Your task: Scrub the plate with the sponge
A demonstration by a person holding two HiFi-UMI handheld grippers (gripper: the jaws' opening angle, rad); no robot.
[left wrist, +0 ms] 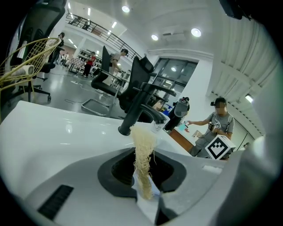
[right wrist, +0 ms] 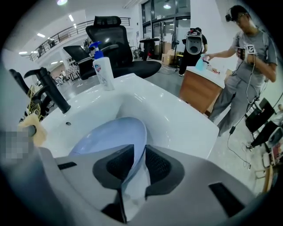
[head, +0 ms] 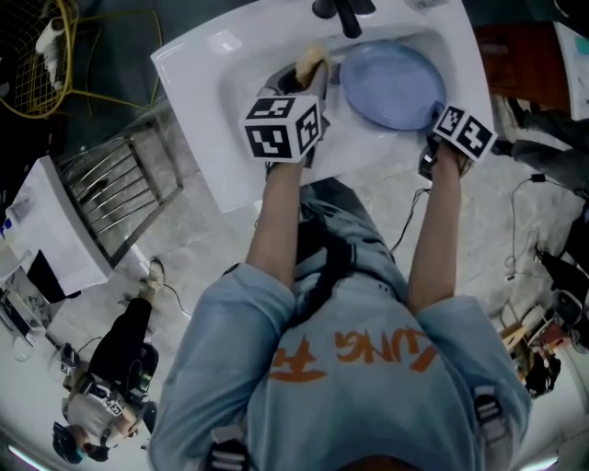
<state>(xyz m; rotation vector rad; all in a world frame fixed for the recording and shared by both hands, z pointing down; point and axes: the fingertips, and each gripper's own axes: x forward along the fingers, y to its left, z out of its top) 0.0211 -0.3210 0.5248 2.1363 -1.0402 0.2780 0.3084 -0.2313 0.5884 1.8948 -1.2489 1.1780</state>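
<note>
A pale blue plate point(head: 391, 85) lies in the white sink point(head: 207, 110), under the black faucet point(head: 345, 14). My left gripper point(head: 308, 75) is at the plate's left edge and is shut on a yellowish fibrous sponge point(head: 311, 61). In the left gripper view the sponge point(left wrist: 143, 163) stands up between the jaws of that gripper point(left wrist: 144, 178). My right gripper point(head: 431, 129) is at the plate's near right rim. In the right gripper view the thin rim of the plate point(right wrist: 106, 137) runs between the jaws of that gripper point(right wrist: 140, 163), which stand a little wider than the rim.
A soap bottle point(right wrist: 102, 66) stands on the sink's back ledge beside the faucet point(right wrist: 48, 90). A metal rack point(head: 129, 184) is on the floor left of the sink. A person point(right wrist: 247, 57) stands by a wooden counter point(right wrist: 201, 88) to the right. Cables point(head: 525, 230) lie on the floor.
</note>
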